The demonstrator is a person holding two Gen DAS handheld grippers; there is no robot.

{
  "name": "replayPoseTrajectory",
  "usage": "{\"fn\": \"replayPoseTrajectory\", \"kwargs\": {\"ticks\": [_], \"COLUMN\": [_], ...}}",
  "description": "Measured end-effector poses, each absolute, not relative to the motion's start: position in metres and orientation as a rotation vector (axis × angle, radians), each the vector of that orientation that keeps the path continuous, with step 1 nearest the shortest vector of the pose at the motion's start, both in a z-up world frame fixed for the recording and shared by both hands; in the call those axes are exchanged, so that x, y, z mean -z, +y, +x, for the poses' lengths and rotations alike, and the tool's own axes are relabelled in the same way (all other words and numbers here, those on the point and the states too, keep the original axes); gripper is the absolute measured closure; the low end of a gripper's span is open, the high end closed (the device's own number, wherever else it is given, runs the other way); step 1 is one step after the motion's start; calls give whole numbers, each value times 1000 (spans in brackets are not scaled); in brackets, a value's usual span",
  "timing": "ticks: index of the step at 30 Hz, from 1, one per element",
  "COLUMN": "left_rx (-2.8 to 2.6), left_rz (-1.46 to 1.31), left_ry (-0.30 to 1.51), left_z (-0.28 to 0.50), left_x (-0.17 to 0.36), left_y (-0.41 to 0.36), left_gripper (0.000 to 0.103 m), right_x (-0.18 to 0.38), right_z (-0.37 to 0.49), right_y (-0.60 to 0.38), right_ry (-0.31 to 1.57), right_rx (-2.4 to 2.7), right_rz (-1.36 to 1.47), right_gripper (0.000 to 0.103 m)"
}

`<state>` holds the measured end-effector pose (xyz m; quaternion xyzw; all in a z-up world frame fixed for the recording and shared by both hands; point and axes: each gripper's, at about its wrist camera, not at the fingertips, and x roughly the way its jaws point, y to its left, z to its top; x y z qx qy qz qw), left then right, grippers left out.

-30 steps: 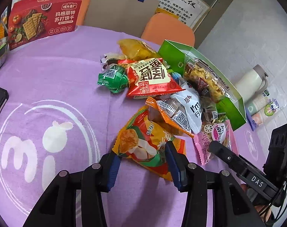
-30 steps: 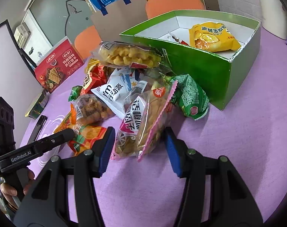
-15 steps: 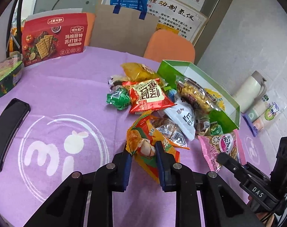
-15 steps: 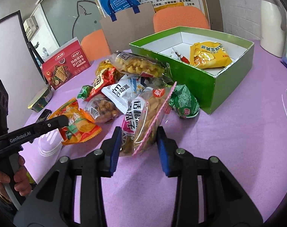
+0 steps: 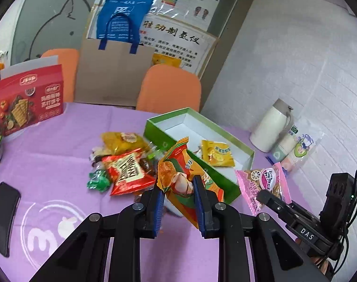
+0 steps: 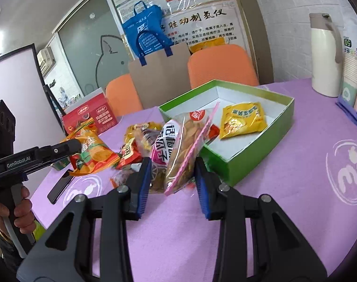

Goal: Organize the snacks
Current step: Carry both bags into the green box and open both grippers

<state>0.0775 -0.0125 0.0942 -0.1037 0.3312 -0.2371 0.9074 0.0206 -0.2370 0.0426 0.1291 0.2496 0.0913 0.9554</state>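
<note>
green box (image 5: 228,183) holds just one yellow packet (image 5: 216,156) – several snacks are left heaped on the purple bench (image 5: 61,141). left gripper (image 5: 179,203) has its fingers clamped on an orange packet (image 5: 178,171), held off the bench near the box.

right gripper (image 6: 172,183), level and facing the box, has its fingers clamped on a pink-edged packet (image 6: 178,150) – apparently headed inside.

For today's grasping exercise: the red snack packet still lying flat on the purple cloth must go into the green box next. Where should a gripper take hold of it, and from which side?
Grip the red packet by its flat crimped near edge, coming in low from the front. It lies flat and puffed in the middle, and the green packet and the pile crowd its other sides.
</note>
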Motion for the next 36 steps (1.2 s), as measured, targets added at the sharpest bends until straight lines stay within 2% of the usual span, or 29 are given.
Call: {"fn": "replayPoseTrajectory", "kwargs": {"ticks": [6,15,23,26,27,28,29,30,31,34,36], "left_rx": [570,597,573,576,579,577,571,560,543,494,475], "left_rz": [-164,-121,-54,-57,-62,-64,-71,-82,-98,-112,-94], "left_ry": [687,750,804,832,839,844,843,835,815,768,759], "left_z": [104,157,188,195,196,196,196,194,192,184,179], "left_x": [-106,-94,-69,-60,-57,-56,-55,-56,-58,-65,-69], "left_y": [-67,-138,-166,-167,-165,-165,-162,-159,-155,-145,-140], "left_gripper": [80,80,80,77,74,58,46,25,14,7,5], "right_x": [-50,-34,-15,-9,-9,-10,-12,-14,-16,-19,-20], "right_z": [42,92,131,139,138,137,133,131,126,117,112], "right_y": [-278,-311,-315,-314,-313,-311,-309,-307,-305,-305,-306], "right_ry": [498,551,635,636,628,616,596,570,543,528,536], "right_rx": [-79,-61,-95,-72,-58,-49,-34,-17,-3,14,17], "right_rz": [258,236,176,136,108,80,55,35,17,8,37], "right_gripper": [65,65,64,59,47,29,19,11,11,9,9]}}
